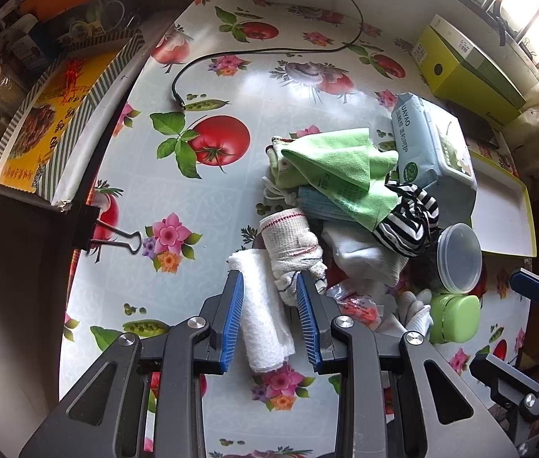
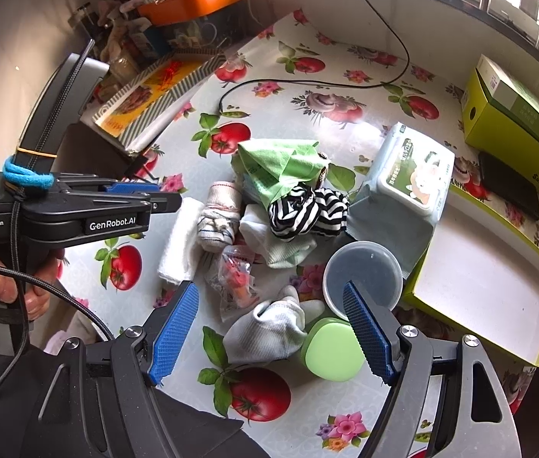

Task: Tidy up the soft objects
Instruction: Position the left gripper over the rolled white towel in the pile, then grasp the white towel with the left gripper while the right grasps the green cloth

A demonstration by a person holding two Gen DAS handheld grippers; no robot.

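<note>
The left gripper [image 1: 269, 282] stands with its fingers half spread around a folded white towel [image 1: 265, 316] and the end of a rolled rag [image 1: 292, 244], pressing on neither. The pile of cloths [image 1: 345, 191] lies at one o'clock from it. The right gripper [image 2: 271, 299] hangs wide open over a white glove [image 2: 269, 332], with a green case [image 2: 330, 351] at its four o'clock.

Bare tablecloth [image 1: 212, 76] behind the cloth pile [image 1: 345, 198]; boxes [image 1: 471, 72] crowd the right.

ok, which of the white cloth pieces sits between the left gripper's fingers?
The rolled white towel, lying lengthwise between the left gripper fingers. The white glove lies under the right gripper.
</note>
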